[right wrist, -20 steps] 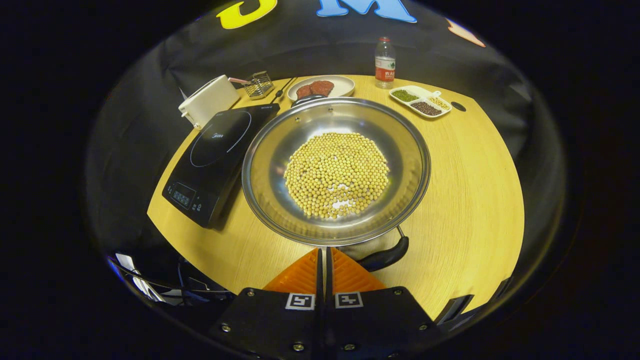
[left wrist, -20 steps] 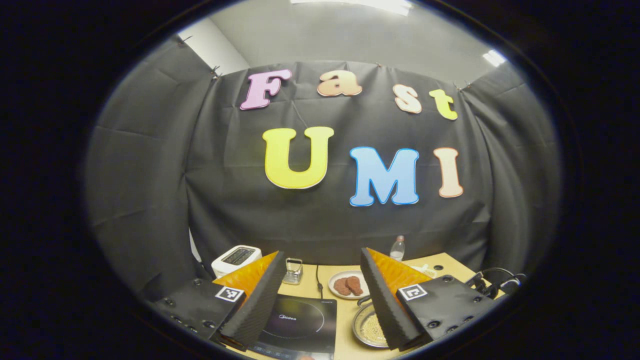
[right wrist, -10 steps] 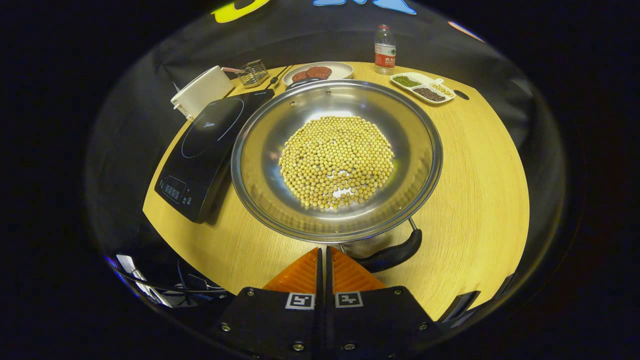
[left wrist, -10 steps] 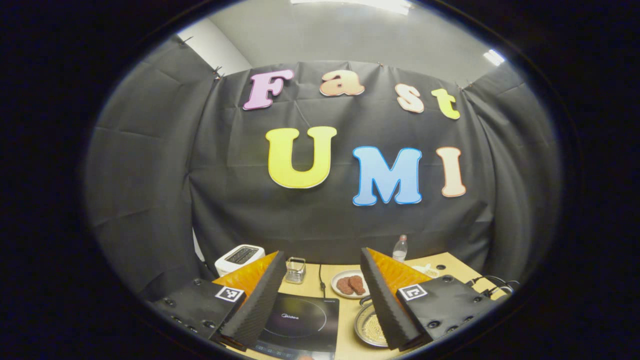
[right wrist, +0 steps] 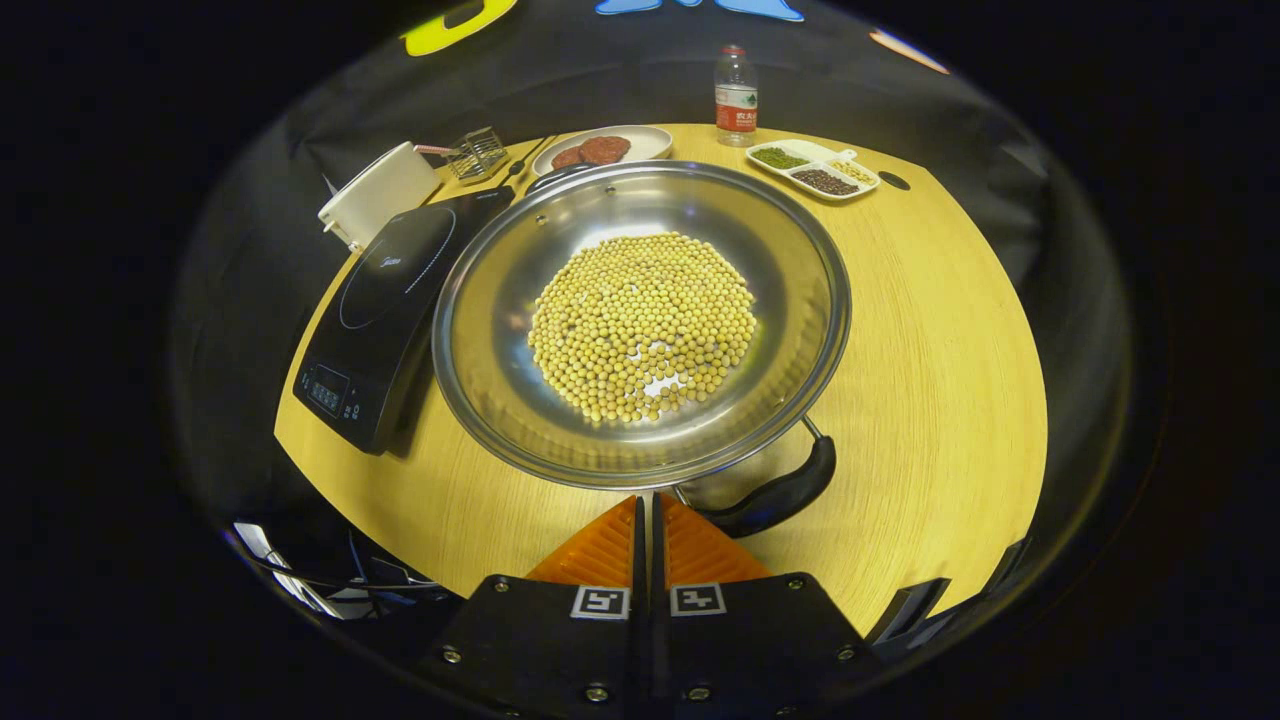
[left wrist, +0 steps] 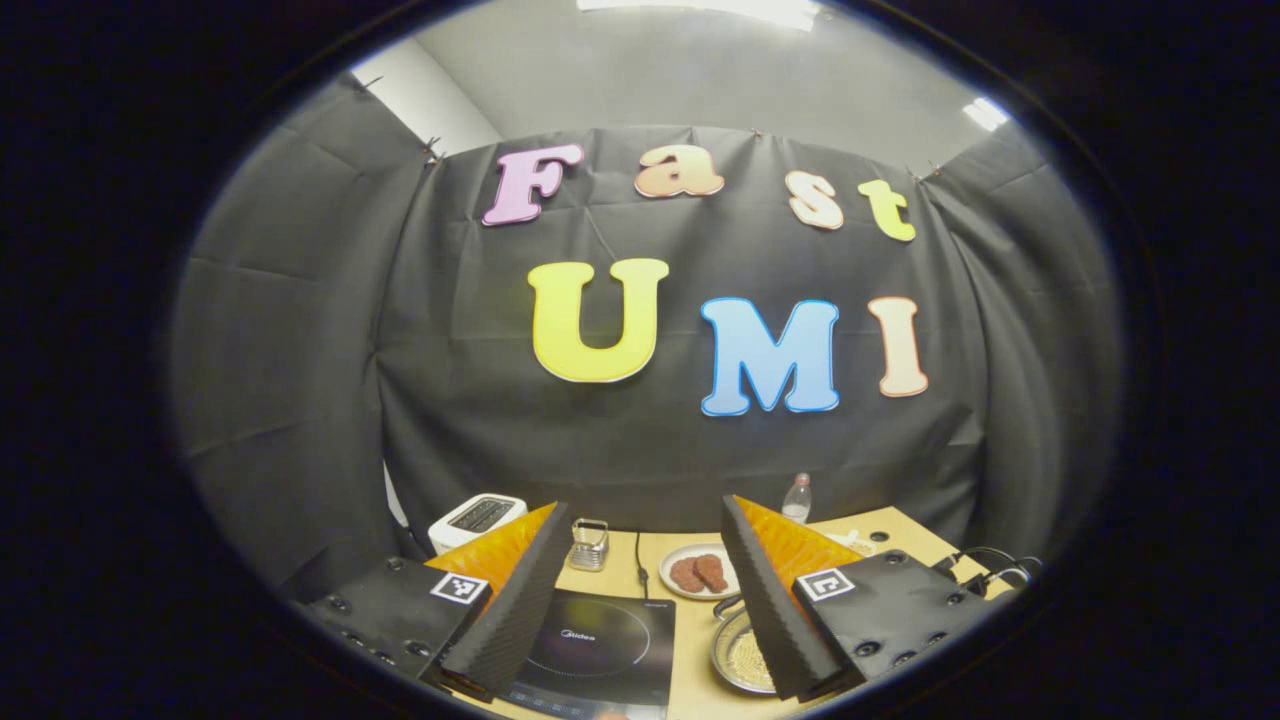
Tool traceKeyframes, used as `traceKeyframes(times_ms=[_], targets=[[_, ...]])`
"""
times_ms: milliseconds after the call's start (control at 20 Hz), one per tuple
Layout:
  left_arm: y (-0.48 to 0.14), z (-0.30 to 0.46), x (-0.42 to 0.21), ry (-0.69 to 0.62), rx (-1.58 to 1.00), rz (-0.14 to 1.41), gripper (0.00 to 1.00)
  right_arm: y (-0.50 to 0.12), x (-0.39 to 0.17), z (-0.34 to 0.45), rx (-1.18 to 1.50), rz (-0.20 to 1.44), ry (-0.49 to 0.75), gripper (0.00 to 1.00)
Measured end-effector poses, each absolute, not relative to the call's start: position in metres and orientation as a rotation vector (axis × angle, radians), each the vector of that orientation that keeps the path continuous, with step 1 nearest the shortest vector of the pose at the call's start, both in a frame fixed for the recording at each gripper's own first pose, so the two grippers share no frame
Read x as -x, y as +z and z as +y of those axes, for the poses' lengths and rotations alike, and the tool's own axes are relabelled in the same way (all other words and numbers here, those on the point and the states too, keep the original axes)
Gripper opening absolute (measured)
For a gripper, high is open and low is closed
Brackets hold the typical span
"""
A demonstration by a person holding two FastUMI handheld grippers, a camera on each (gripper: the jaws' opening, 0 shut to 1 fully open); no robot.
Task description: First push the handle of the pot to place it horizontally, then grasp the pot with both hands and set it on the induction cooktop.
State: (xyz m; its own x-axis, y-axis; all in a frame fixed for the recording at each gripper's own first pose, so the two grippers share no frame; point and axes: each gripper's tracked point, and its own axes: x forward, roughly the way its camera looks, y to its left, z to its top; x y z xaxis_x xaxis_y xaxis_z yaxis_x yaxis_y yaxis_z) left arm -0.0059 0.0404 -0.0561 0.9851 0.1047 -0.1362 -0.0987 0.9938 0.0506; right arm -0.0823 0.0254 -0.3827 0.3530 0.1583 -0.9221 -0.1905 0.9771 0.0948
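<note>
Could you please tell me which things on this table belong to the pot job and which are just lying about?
Job:
pot of beans
pot handle
induction cooktop
right claw, shut
left claw, open

Lying about:
toaster
plate
bottle
divided dish
wire rack

Induction cooktop (right wrist: 385, 305) bare on top; pot (right wrist: 640, 320) touching beside.

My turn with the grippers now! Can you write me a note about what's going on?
Left gripper: open, held up high, aimed over the induction cooktop.
Right gripper: shut, empty, close to the pot's near rim, beside its black handle.
The pot of yellow beans sits on the table, right of the cooktop, rim overlapping its edge.
Done: whether the handle is pushed yet is unclear.
Left: grasp the pot with both grippers and set it on the cooktop.
</note>
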Motion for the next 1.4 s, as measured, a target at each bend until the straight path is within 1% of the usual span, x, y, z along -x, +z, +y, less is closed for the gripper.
traceKeyframes(times_ms=[550, 1400], targets=[[-0.059, 0.028, 0.001, 0.077, -0.054, 0.151, 0.95, -0.385, 0.072, -0.011, 0.015, 1.183, 0.144, 0.0], [-0.064, 0.016, -0.008, 0.069, -0.061, 0.163, 0.95, -0.383, 0.042, -0.056, 0.012, 1.164, 0.062, 0.01]])
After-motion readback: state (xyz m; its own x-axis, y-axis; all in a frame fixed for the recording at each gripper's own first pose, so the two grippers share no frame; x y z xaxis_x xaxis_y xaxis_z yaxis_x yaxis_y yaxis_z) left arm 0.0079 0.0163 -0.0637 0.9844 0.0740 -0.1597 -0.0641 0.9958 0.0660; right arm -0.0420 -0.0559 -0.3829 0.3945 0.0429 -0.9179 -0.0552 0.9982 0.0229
